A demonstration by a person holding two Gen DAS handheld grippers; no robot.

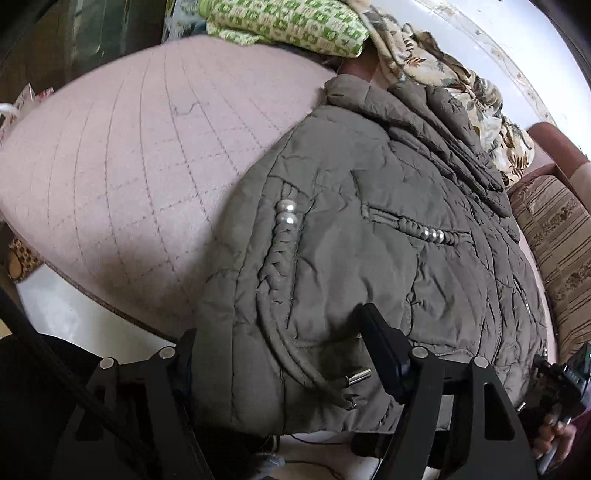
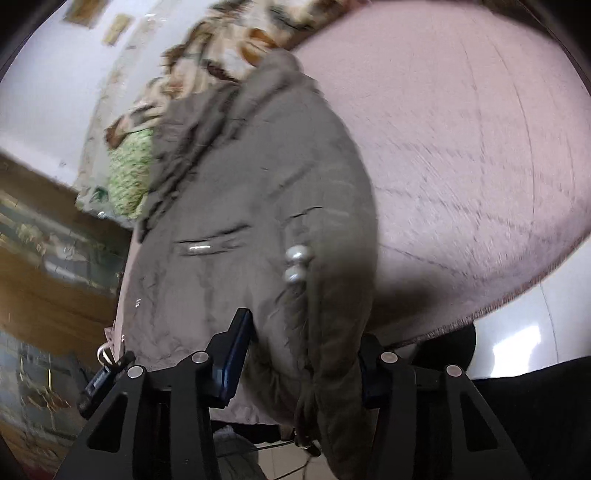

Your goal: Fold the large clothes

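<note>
Right-wrist view blurred, jacket [image 2: 258, 206] hem cropped

Right gripper [image 2: 303, 354] straddles the near hem of the grey-brown padded jacket [image 2: 251, 206], hem bunched between both fingers. Jacket lies on a pink quilted cover [image 2: 461, 147]. Two pearl beads [image 2: 297, 264] on its front. Frame blurred.

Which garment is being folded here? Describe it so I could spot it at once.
On the pink quilted bed cover, the padded jacket lies spread toward the near edge. It is plain olive-grey, unlike the green checked cloth and floral fabric behind it, with braided pocket trims carrying pearl beads.
</note>
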